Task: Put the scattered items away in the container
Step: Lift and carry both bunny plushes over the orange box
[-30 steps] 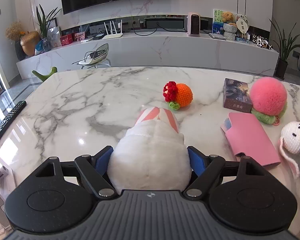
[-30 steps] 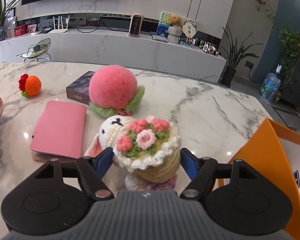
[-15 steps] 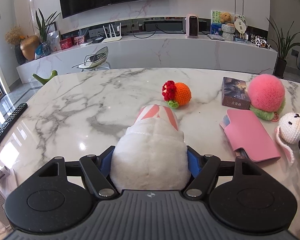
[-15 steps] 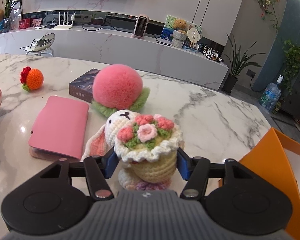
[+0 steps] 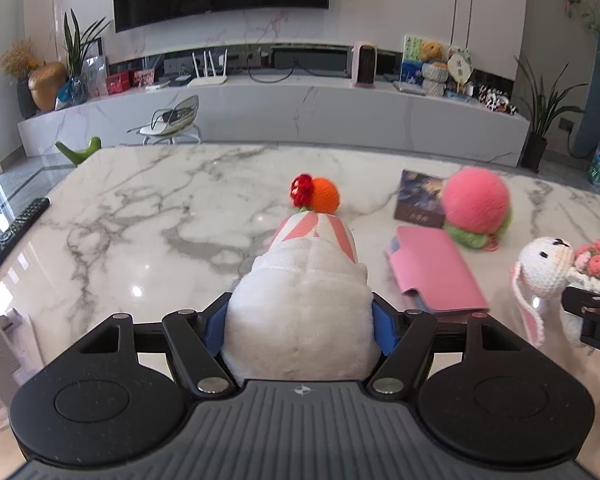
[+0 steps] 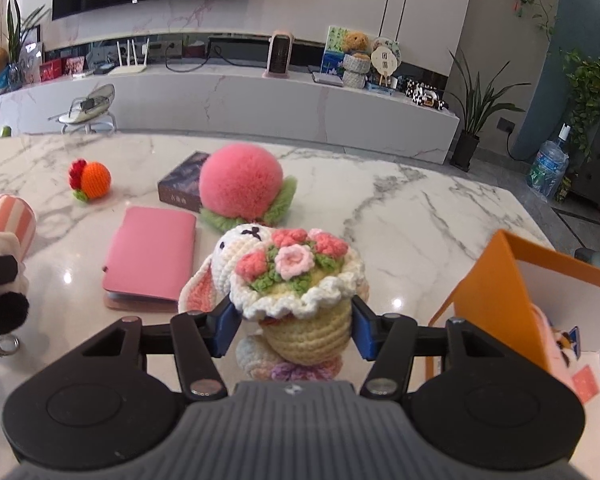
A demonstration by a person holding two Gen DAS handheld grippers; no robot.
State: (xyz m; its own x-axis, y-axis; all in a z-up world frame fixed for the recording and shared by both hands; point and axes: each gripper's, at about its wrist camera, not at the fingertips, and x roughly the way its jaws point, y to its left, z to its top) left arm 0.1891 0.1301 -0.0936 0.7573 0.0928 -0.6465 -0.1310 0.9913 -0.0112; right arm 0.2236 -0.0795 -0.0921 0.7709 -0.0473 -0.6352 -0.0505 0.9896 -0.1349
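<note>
Left wrist view: the marble counter (image 5: 148, 216) spreads wide and bare across the left half of the frame, its left edge running down past a remote control (image 5: 12, 236). To the right it crowds up: an orange crochet ball (image 5: 320, 196) at centre, a dark book (image 5: 420, 198), a pink pompom peach (image 5: 476, 204), a pink wallet (image 5: 436, 276) and a crochet bunny (image 5: 544, 268) at the right margin. The left tongs (image 5: 300, 328) point downward at a slant from the lower middle; their jaws have just been closing and the blue pads press both flanks of a white plush toy (image 5: 300, 320) (its pink-striped end points away from the camera)

Right wrist view: open marble lies in the upper right, ending at the counter's far edge. An orange container (image 6: 496, 304) stands at the lower right, its near wall just beside the tongs. The right tongs (image 6: 296, 324), also tilted down, have just been closing and clamp a crochet flower pot (image 6: 304, 292) at its yellow body. The bunny sits directly behind it; whether they touch I cannot tell
</note>
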